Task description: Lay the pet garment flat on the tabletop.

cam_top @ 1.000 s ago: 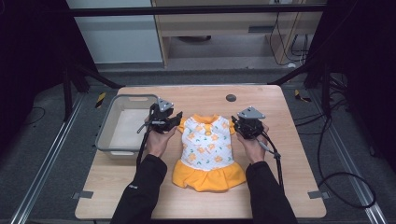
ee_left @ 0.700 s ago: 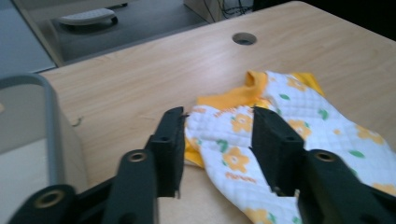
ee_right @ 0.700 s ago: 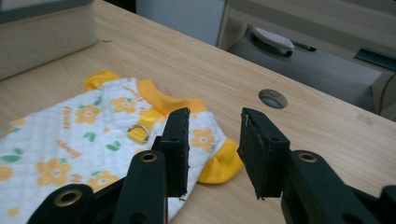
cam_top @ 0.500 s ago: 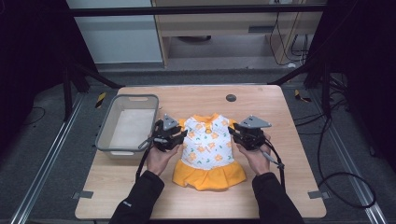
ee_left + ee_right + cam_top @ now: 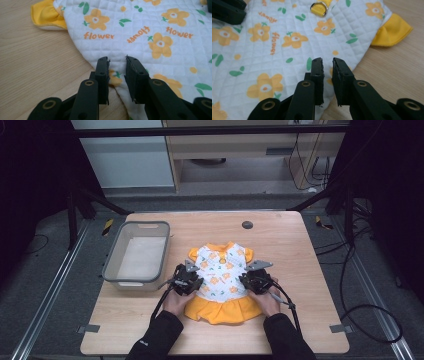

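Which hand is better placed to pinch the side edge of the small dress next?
Roughly equal. Left claw and right claw, both just closing, each straddle an edge of the dress.

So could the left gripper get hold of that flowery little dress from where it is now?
Probably yes. The left gripper sits right at the dress side edge, jaws just closing with fabric between them, nothing blocking.
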`<state>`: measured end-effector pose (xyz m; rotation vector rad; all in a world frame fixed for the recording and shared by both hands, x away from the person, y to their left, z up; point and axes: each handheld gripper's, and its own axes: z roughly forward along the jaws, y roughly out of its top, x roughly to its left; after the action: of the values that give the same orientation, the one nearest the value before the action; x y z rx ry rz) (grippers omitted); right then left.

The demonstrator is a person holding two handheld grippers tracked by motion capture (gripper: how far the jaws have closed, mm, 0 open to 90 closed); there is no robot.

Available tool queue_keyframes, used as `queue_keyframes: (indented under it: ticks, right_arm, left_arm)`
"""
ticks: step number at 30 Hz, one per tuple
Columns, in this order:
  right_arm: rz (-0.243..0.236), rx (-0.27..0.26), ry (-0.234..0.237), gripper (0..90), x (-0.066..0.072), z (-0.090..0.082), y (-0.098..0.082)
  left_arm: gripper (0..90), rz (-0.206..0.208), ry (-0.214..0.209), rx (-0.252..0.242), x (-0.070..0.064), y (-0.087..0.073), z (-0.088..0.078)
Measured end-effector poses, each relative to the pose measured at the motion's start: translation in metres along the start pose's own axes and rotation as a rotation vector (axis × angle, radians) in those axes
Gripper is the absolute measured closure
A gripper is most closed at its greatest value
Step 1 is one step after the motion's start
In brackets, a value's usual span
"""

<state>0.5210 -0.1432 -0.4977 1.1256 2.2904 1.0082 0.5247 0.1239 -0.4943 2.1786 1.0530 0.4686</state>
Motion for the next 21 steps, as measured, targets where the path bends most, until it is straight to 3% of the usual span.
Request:
queue_keyframes:
  ticks: [1, 4, 7, 12, 14, 18, 21]
  right_arm:
    - [-0.008, 0.018, -0.001, 79.4, 0.002, 0.003, -0.001]
    - [-0.005, 0.007, -0.002, 79.4, 0.003, 0.004, -0.002]
    - [-0.009, 0.007, -0.006, 78.7, 0.003, 0.004, -0.002]
    - [0.024, -0.064, 0.010, 75.6, -0.001, -0.015, 0.001]
    - [0.038, -0.099, 0.013, 74.3, -0.004, -0.026, 0.003]
    - [0.035, -0.144, 0.026, 68.4, -0.004, -0.045, -0.001]
    - [0.073, -0.167, 0.037, 60.8, -0.003, -0.057, -0.010]
  left_arm:
    - [71.5, 0.003, 0.002, 0.003, 0.000, 0.000, 0.000]
    - [71.3, 0.012, 0.007, 0.003, 0.000, 0.000, 0.000]
    - [64.6, 0.022, 0.022, 0.003, -0.001, 0.000, -0.001]
    - [52.8, 0.008, -0.017, -0.062, 0.001, 0.002, -0.027]
    - [48.1, -0.022, -0.049, -0.101, 0.001, 0.003, -0.039]
    - [39.8, 0.026, -0.051, -0.134, -0.001, -0.005, -0.059]
    - [38.8, 0.044, -0.072, -0.143, 0.000, -0.019, -0.070]
